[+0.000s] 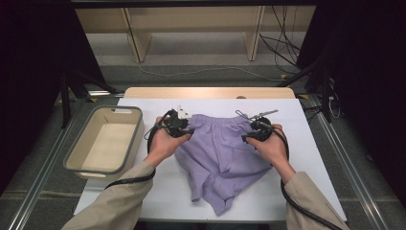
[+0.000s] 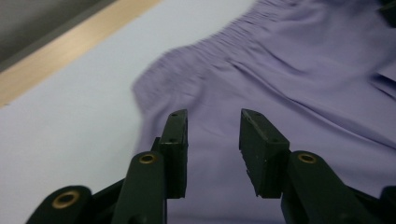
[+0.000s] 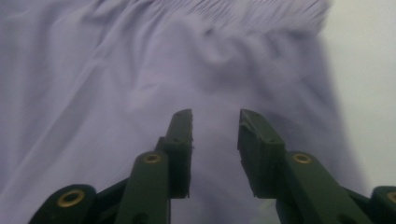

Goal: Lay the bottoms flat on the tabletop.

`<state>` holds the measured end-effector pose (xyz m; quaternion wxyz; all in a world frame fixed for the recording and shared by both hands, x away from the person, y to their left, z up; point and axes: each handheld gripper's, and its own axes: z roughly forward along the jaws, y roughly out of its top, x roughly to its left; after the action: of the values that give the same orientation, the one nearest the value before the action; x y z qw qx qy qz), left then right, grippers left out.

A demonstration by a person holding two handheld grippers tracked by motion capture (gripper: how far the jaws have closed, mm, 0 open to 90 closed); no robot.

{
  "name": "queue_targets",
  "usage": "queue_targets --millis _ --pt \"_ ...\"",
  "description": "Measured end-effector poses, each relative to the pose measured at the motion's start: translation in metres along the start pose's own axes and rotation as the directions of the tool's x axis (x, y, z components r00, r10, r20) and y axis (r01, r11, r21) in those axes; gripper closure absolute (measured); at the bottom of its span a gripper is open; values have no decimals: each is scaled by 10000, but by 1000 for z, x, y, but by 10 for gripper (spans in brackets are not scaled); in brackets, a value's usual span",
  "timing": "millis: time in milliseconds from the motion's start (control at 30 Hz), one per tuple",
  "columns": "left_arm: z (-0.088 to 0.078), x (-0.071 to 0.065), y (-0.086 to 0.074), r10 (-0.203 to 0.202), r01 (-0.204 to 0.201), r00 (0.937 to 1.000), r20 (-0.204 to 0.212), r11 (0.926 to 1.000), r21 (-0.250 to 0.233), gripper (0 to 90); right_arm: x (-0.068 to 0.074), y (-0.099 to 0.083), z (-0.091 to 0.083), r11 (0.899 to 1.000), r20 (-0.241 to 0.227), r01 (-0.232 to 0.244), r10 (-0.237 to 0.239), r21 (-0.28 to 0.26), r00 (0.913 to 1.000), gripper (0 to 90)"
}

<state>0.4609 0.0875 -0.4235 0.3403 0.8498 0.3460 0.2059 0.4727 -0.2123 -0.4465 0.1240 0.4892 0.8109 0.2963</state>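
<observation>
A pair of lilac shorts lies on the white table top, its gathered waistband toward the far edge and its legs crumpled toward the near edge. My left gripper hovers over the shorts' left waist corner, jaws apart with nothing between them. In the left gripper view the gripper points at the shorts just below the waistband. My right gripper is over the right waist corner, also open and empty. The right gripper view has the gripper above wrinkled fabric.
A beige bin with a grey rim stands at the table's left edge. The white table cover ends near the person's sleeves; a wooden strip borders its far edge. Cables trail from both grippers over the near edge.
</observation>
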Motion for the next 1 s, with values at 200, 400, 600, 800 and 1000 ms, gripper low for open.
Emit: queue_targets --millis 200,400,600,800,1000 --pt "-13 -38 -18 528 -604 9840 1701 9974 397 596 18 -19 2 9986 -794 135 -94 520 9968 605" --pt "-17 -67 -31 850 -992 9597 2680 9943 398 590 33 -21 11 9956 -906 550 -481 760 9947 607" --pt "-20 -83 -33 1186 -1375 9376 3268 9899 353 588 42 -24 17 9890 -102 1155 -1150 929 9933 851" --pt "-21 -98 -35 1204 -1463 9156 3836 9885 390 585 39 -26 12 9901 -176 1142 -1132 816 9934 900" --pt "-20 -111 -37 1414 -1731 8941 4249 9842 369 563 38 -24 -7 9943 -287 1017 -1008 305 9945 900"
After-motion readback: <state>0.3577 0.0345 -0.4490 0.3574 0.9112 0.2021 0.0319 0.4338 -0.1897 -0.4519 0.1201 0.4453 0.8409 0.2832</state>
